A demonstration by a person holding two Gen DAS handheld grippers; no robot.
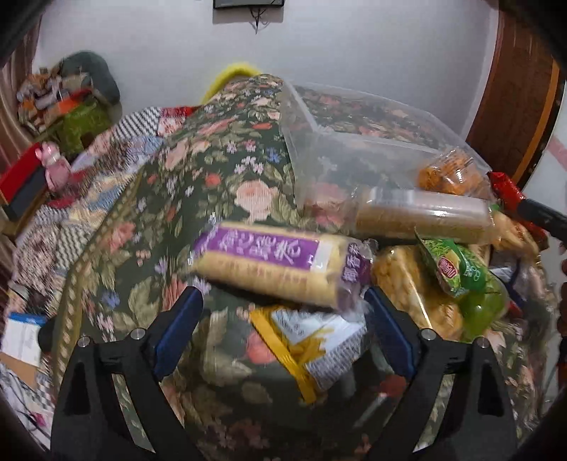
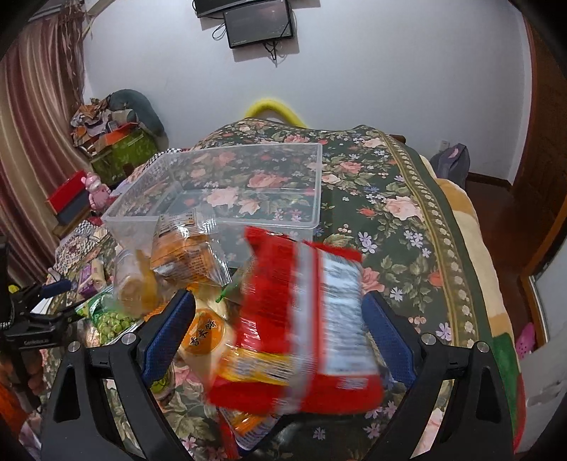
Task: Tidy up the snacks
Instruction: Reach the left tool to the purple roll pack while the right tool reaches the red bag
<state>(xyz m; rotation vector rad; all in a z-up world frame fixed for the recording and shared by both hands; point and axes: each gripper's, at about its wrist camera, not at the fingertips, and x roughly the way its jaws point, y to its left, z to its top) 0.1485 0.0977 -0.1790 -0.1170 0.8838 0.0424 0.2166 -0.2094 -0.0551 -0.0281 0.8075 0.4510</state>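
Note:
My left gripper [image 1: 281, 301] stands open over the floral cover, its fingertips just short of a purple-labelled cracker pack [image 1: 269, 262] lying crosswise. A yellow-and-white packet [image 1: 319, 340] lies between its jaws, untouched. To the right is a heap: a clear biscuit roll [image 1: 421, 212], a green pea bag [image 1: 457, 269] and an orange snack bag [image 1: 450, 173]. My right gripper [image 2: 276, 308] is open around a blurred red snack bag [image 2: 304, 319]; the bag's right edge meets the right pad and the left pad is apart from it. The empty clear plastic box [image 2: 212, 221] stands beyond the heap.
A floral cover [image 2: 389, 198] spans the surface and drops off at the right. A patchwork cloth [image 1: 53, 230], a red box and a pink figure [image 2: 97, 191] lie to the left. A screen [image 2: 260, 26] hangs on the far wall, and a wooden door [image 1: 514, 106] is at the right.

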